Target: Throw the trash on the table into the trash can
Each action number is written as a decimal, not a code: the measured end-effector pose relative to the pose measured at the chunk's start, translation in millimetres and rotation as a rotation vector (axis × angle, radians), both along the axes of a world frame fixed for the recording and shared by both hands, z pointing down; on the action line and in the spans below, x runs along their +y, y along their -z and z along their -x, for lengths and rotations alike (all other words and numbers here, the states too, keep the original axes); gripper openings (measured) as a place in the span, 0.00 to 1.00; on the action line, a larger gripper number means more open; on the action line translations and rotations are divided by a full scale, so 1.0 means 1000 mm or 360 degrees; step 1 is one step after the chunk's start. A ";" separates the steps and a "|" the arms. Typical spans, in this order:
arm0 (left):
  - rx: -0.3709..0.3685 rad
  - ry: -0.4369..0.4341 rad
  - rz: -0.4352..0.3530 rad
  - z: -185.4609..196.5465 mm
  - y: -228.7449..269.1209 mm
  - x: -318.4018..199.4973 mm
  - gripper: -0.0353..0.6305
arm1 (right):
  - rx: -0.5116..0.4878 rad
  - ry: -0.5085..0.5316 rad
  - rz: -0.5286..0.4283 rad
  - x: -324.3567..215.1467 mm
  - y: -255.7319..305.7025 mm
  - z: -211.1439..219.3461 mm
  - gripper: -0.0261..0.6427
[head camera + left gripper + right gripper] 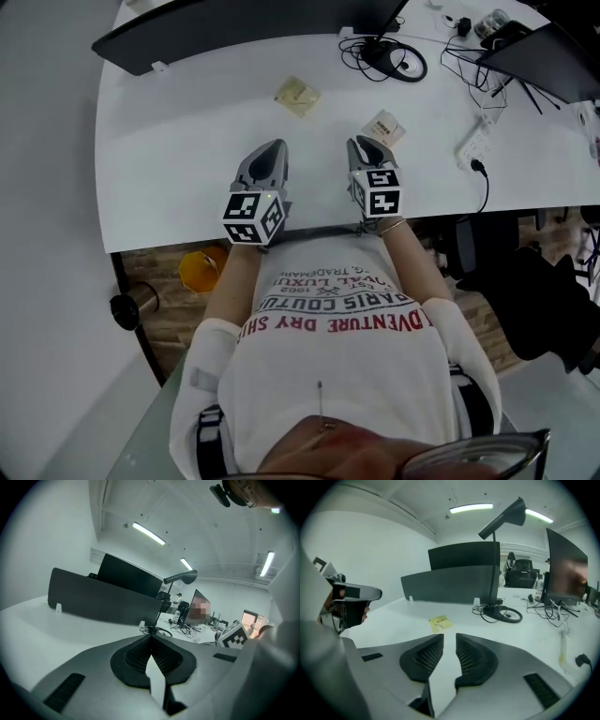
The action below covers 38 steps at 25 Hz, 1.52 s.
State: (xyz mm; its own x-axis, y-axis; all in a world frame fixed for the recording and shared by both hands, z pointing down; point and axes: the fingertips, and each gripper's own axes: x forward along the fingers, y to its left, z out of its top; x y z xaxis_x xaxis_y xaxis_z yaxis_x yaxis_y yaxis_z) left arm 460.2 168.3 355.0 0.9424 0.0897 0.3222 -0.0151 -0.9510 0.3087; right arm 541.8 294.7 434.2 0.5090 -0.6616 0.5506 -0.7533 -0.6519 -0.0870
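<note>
Two bits of trash lie on the white table (187,159): a yellowish packet (298,96) toward the back and a small white printed packet (384,127) nearer me. My right gripper (361,145) hovers with its tips just short of the white packet; its jaws stand a narrow gap apart with nothing between them (449,637). The yellowish packet (440,622) lies ahead of it on the table. My left gripper (270,150) is over bare table beside the right one, its pads touching and empty (151,639). An orange bin (202,270) stands on the floor under the table's front edge.
A long dark screen (216,33) stands along the table's back edge. A lamp base with coiled cables (394,58) sits at the back, with a power strip (473,145) and more cables to the right. A black chair (534,300) stands to my right.
</note>
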 end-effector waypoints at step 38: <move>-0.0233 -0.0115 0.0134 -0.042 -0.072 0.029 0.09 | -0.0218 0.0143 0.0396 0.006 -0.101 -0.054 0.11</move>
State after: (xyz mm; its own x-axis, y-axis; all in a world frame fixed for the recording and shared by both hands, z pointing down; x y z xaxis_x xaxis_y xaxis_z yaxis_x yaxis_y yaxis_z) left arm 501.9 197.6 426.8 0.8761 0.1876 0.4440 0.0016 -0.9223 0.3866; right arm 596.1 300.5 534.8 0.3646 -0.5368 0.7609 -0.8011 -0.5973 -0.0375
